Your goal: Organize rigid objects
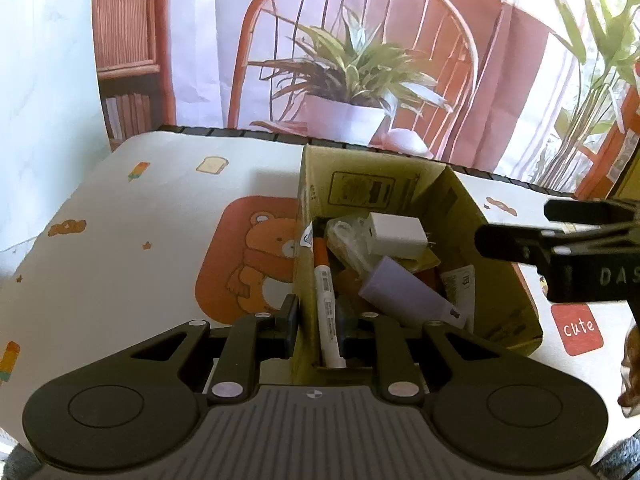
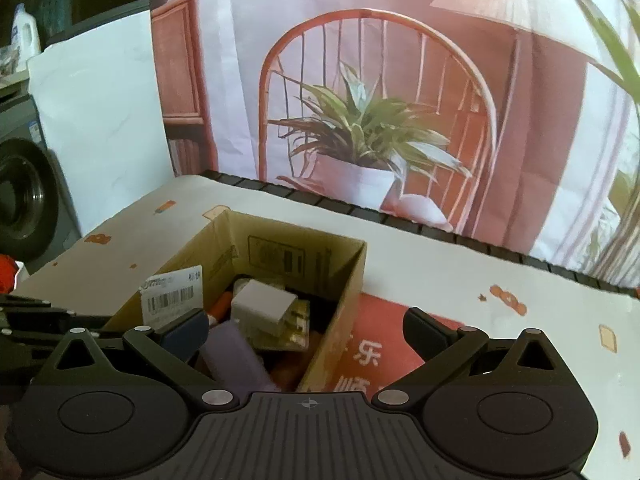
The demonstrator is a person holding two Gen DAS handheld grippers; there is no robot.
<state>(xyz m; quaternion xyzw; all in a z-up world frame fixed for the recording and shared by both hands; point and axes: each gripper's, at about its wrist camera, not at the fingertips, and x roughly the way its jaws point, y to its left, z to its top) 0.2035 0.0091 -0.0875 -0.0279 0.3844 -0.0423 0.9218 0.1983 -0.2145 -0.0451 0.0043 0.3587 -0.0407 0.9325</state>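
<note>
An open cardboard box (image 1: 496, 280) stands on the table. It holds a white charger (image 1: 398, 234), a purple tube (image 1: 408, 292), a white marker with an orange cap (image 1: 326, 288) and some clear wrapping. My left gripper (image 1: 316, 318) is shut on the box's near left wall, with one finger outside and one inside beside the marker. My right gripper (image 2: 306, 332) is open wide with nothing held; its left finger is over the box (image 2: 344, 312) and its right finger over the cloth. Below it lie the charger (image 2: 264, 306) and the tube (image 2: 236, 356). It also enters the left wrist view from the right (image 1: 512, 224).
The table carries a white cloth (image 1: 140, 240) printed with a bear and small pictures. A backdrop (image 2: 380, 100) picturing a chair and a plant hangs behind the table's far edge. A washing machine (image 2: 24, 200) stands off the left side.
</note>
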